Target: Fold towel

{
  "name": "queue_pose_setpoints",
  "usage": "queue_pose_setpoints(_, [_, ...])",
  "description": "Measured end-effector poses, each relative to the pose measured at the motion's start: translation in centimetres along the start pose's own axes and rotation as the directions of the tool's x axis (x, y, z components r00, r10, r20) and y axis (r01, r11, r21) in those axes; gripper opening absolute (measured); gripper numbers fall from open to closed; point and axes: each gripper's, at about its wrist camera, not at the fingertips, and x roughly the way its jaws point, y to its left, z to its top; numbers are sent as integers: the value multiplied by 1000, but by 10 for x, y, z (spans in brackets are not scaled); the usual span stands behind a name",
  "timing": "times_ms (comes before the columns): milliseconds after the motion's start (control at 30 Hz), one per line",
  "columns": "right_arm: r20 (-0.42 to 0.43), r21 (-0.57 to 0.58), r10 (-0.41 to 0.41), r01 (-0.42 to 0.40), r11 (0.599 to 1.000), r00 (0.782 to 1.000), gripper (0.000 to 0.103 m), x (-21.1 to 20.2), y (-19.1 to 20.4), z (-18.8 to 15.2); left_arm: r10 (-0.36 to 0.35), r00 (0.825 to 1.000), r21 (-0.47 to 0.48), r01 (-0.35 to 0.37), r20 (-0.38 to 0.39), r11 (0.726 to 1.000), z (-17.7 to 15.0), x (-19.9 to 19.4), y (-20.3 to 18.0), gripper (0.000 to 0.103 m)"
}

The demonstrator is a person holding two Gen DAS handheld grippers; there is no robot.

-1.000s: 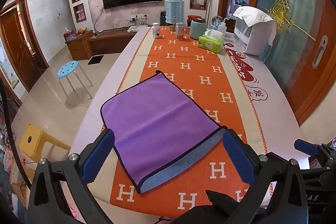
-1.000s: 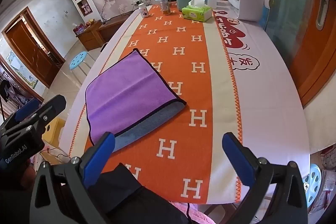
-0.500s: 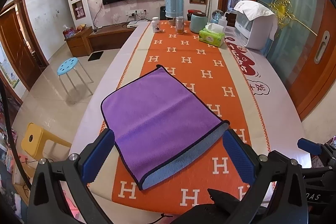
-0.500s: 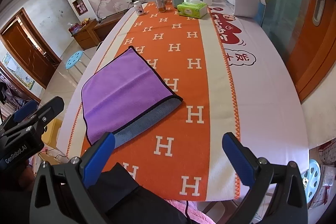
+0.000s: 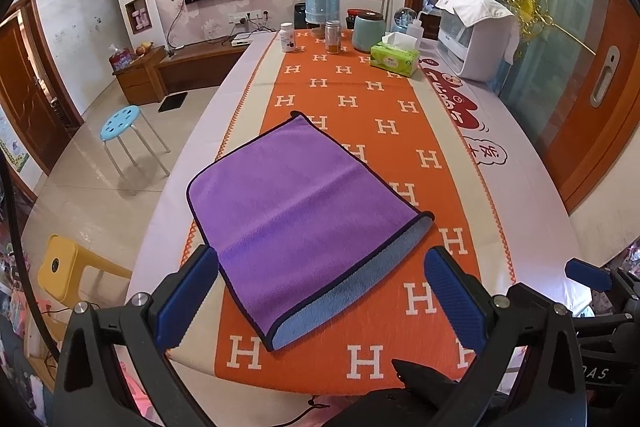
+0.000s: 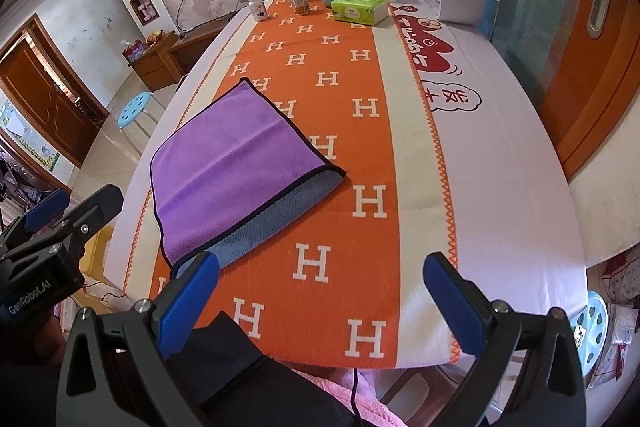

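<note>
A purple towel point(image 5: 296, 203) lies folded on the orange H-patterned table runner point(image 5: 384, 99), with a strip of its blue-grey underside point(image 5: 352, 287) showing along the near edge. It also shows in the right wrist view point(image 6: 232, 171). My left gripper point(image 5: 320, 295) is open and empty, held above the near edge of the towel. My right gripper point(image 6: 316, 295) is open and empty, above the runner to the right of the towel. The left gripper's body point(image 6: 52, 239) shows at the left of the right wrist view.
At the table's far end stand a green tissue box point(image 5: 395, 58), a teal jar point(image 5: 368, 33), a blue cylinder point(image 5: 322, 3), a small jar point(image 5: 333, 37), a white bottle point(image 5: 287, 37) and a white appliance point(image 5: 476, 35). A blue stool point(image 5: 122, 119) and yellow stool point(image 5: 64, 263) stand left.
Both grippers have pulled back and risen slightly from the table; the towel looks smaller and farther. The towel has not moved. Both stay open.
</note>
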Motion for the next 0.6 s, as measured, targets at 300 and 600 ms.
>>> queue_pose_setpoints(300, [-6, 14, -18, 18, 1000, 1000, 102, -2, 11, -11, -25, 999, 11, 25, -25, 1000, -10, -1, 10, 102])
queue_pose_setpoints(600, [-11, 40, -43, 43, 998, 999, 102, -6, 20, -26, -76, 996, 22, 77, -55, 997, -23, -1, 20, 102])
